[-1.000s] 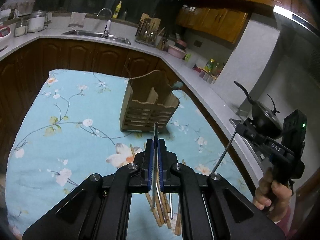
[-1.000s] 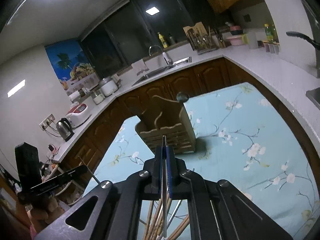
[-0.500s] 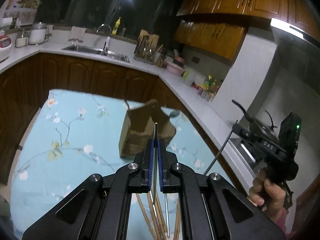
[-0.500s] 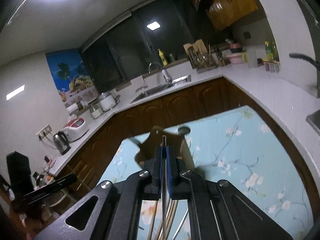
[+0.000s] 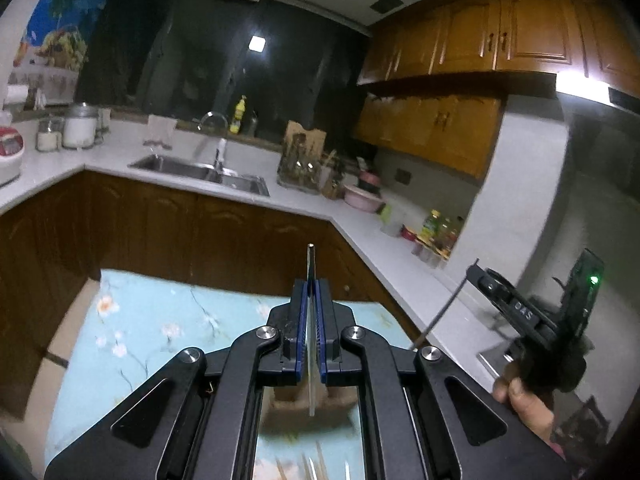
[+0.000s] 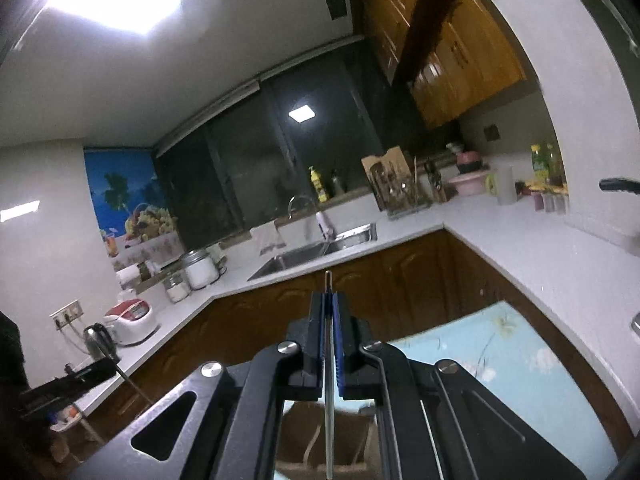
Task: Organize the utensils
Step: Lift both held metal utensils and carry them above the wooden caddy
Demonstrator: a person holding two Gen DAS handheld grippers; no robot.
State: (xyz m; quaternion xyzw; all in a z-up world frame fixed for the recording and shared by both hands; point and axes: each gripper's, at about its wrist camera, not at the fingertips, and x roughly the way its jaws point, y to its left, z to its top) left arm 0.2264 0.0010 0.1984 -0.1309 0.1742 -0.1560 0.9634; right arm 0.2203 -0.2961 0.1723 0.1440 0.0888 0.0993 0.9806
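Note:
My left gripper [image 5: 310, 292] is shut on a thin metal utensil [image 5: 311, 264] that sticks out past the fingertips and runs back under the jaws. My right gripper [image 6: 328, 300] is shut on a thin metal rod-like utensil [image 6: 328, 400]. The wooden utensil holder [image 5: 308, 404] shows blurred beneath the left gripper and beneath the right gripper [image 6: 320, 452]. The right gripper also shows in the left wrist view [image 5: 476, 270], holding its utensil [image 5: 444, 308] slanted down. Loose chopsticks [image 5: 316, 466] lie on the cloth below.
A light blue floral cloth [image 5: 152, 332] covers the table. White counters wrap around with a sink [image 5: 200, 170], a dish rack [image 5: 300, 160], jars [image 5: 80, 128] and bottles [image 5: 436, 228]. A rice cooker [image 6: 130, 320] and kettle [image 6: 100, 340] stand at the left.
Both grippers have tilted upward, each still shut on its utensil. The holder has slid from ahead of the fingertips to under the jaws, and the counters and cabinets now fill the views.

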